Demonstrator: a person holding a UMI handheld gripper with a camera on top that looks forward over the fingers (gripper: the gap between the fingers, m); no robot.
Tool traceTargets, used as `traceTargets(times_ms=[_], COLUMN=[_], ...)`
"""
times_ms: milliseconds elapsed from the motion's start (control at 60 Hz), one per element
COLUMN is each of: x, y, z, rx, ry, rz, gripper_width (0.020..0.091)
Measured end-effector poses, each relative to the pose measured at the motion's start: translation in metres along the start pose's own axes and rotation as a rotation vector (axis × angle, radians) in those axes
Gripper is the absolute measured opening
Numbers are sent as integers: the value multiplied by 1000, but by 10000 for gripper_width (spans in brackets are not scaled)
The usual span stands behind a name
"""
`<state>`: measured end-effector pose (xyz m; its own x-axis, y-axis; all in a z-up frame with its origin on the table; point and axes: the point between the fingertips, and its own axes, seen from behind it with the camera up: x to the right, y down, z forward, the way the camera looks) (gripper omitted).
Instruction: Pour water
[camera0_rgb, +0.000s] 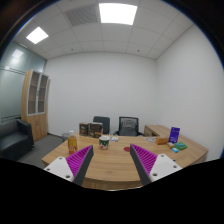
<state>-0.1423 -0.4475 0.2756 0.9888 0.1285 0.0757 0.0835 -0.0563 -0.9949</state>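
My gripper (111, 149) is open and holds nothing; its two purple pads (72, 160) spread wide over the near part of a wooden table (110, 165). A white cup with a green band (104, 141) stands upright on the table, just beyond the fingertips and slightly toward the left finger. Close to the right fingertip lies a small red object (127, 149). Beside the left finger, farther back, stands a small orange-brown item (72, 143); I cannot tell what it is.
Two office chairs (101, 125) (128, 125) stand behind the table. A purple box (174, 134) and a green item (180, 147) rest on the table's right end. A wooden cabinet (36, 100) and a dark sofa (12, 140) are at the left wall.
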Motion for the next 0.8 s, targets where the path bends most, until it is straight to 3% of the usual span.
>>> traceTargets(times_ms=[217,417,800], x=[-11,-61,-241], y=[12,39,108], z=[6,41,243], rx=[-18,-47,-86], ry=[-31,-101,-207], rz=[9,8,10], gripper_width=[818,812,818])
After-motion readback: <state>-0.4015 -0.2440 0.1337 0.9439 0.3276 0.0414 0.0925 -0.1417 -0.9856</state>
